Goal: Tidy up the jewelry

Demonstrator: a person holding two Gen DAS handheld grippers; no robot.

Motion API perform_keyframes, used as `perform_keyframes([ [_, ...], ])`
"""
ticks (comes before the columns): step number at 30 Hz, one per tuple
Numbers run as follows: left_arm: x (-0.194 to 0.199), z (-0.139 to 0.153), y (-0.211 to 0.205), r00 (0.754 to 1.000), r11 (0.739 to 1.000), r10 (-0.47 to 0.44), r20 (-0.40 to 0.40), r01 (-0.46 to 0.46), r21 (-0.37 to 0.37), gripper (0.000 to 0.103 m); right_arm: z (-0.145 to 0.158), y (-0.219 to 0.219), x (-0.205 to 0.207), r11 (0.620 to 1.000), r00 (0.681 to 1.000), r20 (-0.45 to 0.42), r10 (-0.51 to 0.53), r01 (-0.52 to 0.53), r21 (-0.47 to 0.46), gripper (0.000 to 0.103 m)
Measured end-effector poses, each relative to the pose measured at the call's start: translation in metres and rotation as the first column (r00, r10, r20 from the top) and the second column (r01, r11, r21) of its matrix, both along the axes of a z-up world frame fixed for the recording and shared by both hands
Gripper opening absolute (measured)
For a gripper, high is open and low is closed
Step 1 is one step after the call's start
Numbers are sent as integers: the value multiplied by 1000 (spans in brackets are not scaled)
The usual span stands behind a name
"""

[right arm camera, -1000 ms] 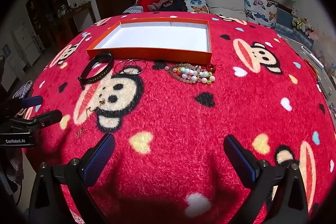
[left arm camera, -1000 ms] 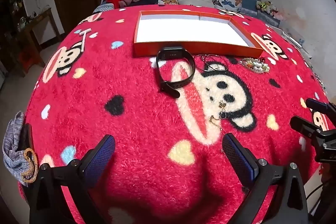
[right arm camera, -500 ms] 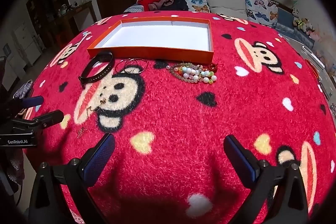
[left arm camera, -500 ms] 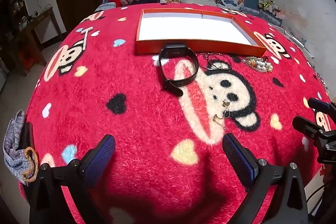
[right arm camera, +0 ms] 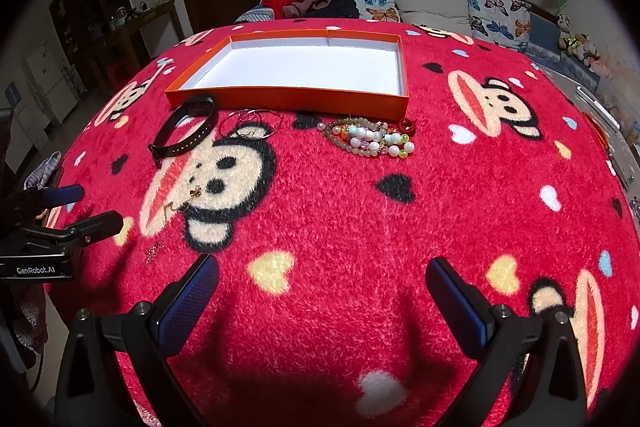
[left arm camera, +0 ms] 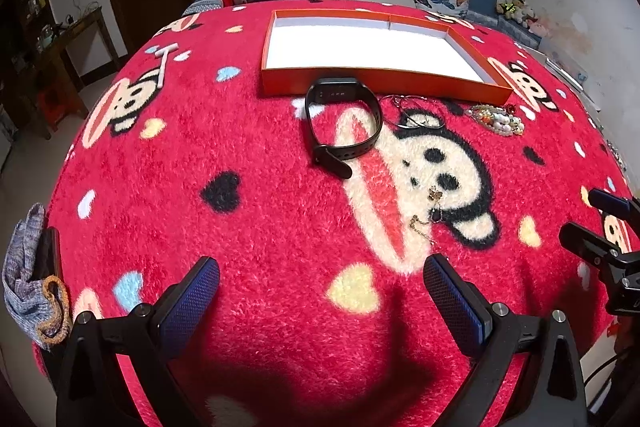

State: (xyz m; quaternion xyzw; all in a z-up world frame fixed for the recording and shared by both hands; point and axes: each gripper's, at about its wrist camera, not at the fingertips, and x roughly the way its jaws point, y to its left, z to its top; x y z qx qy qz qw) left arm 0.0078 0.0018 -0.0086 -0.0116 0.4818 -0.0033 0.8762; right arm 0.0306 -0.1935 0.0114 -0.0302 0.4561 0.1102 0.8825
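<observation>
- Left wrist view: your left hand-held gripper (left arm camera: 320,301) hovers wide open and empty over the red blanket (left arm camera: 240,227); you have not picked anything yet.
- The black wristband (left arm camera: 342,125) lies well ahead of it, touching the orange box (left arm camera: 384,77), which holds nothing.
- Your right hand-held gripper (right arm camera: 322,301) is also wide open; the bead bracelets (right arm camera: 370,139) lie far ahead, just before the box.
- Next, probably reach forward, straddle one piece, close.

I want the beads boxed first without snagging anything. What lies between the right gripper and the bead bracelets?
In the right wrist view, only bare red blanket with a black heart separates the right gripper from the bead bracelets; no jewelry lies on that stretch.
</observation>
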Motion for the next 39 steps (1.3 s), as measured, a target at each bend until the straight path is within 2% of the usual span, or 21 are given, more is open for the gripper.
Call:
perform_keyframes([
  [20, 3, 0, -1, 1000, 1000, -12, 9, 12, 1, 103, -4, 2, 3, 1000, 1000, -11, 2, -2, -2, 103],
  [39, 14, -4, -17, 996, 996, -84, 7, 84, -16, 103, -11, -3, 9, 1000, 1000, -31, -4, 4, 18, 103],
])
